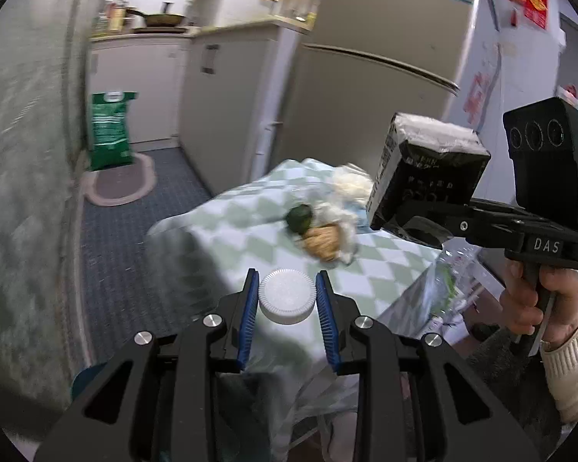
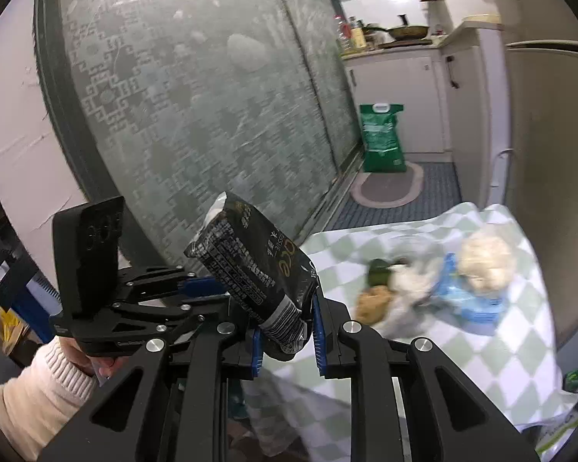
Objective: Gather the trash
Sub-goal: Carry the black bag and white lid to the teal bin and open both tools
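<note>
My left gripper (image 1: 287,300) is shut on a white ribbed round lid (image 1: 287,295), with a blue pad pressed against each side of it. My right gripper (image 2: 285,331) is shut on the lower end of a black printed packet (image 2: 250,265) that sticks up tilted to the left. The left wrist view shows that packet (image 1: 427,169) held up at the right, above the table edge. On the checked tablecloth (image 1: 250,211) lie a dark green round item (image 1: 299,218), a tan crumpled lump (image 1: 321,244) and crumpled white plastic (image 1: 350,188). In the right wrist view the left gripper (image 2: 200,287) is partly hidden behind the packet.
A blue wrapper (image 2: 466,296) and a pale fluffy lump (image 2: 485,256) lie on the cloth. A fridge (image 1: 366,88) stands behind the table. A patterned glass sliding door (image 2: 196,107) runs along the aisle, and a green sack (image 1: 110,131) and an oval mat (image 1: 119,184) lie at its far end.
</note>
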